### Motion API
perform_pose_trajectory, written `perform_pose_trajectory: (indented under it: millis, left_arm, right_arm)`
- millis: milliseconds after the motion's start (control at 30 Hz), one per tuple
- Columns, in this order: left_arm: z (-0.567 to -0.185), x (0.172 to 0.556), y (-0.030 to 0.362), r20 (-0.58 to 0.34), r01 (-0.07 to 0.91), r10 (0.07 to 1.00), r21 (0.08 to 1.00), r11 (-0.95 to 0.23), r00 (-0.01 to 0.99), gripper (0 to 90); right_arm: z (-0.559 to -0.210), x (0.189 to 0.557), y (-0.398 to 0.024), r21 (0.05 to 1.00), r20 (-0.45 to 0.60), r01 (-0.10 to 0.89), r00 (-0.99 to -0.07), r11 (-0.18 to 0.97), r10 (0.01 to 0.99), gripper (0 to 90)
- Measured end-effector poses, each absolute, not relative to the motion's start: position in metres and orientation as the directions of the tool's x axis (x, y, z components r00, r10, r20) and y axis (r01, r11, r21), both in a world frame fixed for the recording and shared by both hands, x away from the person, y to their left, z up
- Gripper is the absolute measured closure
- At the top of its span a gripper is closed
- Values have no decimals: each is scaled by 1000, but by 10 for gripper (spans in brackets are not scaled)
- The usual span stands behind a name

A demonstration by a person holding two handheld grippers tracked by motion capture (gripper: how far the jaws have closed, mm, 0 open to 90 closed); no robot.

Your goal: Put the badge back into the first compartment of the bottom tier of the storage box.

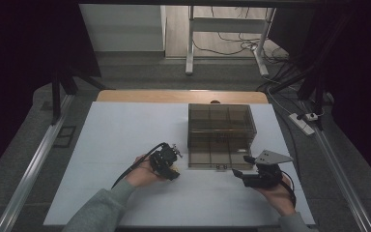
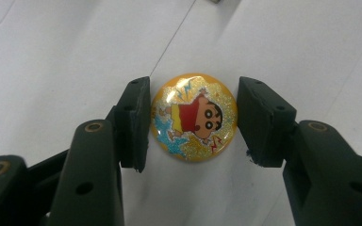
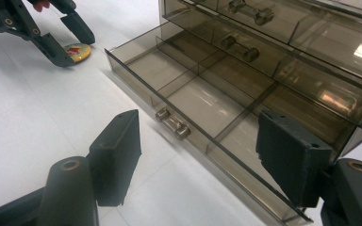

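Badge left of open drawer

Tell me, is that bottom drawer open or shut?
Open. The bottom drawer is pulled out from the box, its empty compartments bare to view, with the upper drawers pushed in.

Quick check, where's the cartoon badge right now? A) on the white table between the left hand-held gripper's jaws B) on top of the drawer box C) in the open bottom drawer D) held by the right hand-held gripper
A: the left gripper view shows the cartoon badge lying on the white table, with the left hand-held gripper straddling it, one jaw on each side.
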State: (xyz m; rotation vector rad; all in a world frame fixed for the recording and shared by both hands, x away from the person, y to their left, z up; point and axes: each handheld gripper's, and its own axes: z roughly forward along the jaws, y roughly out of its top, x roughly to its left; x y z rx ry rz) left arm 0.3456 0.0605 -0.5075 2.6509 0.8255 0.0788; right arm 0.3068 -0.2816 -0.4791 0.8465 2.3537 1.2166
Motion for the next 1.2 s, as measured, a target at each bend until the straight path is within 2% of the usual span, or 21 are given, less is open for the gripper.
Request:
perform_pose_trajectory:
  millis: [633,800,1200]
  left_arm:
    - [-486,341,78,-76,548,589,480,-686,804,481]
    - [-478,339,84,-118,559,599,532,-635,792,481]
    - [-461,337,94,-128,547,614,618,-564,778,481]
  right_arm:
    - [-486,300,-303,841,-26,359,-721,405,692,311]
    - [-487,300,-305,839,-28,363,-715,405,698,311]
    - [-489,302,-308,838,-27,368,-709,402,705,310]
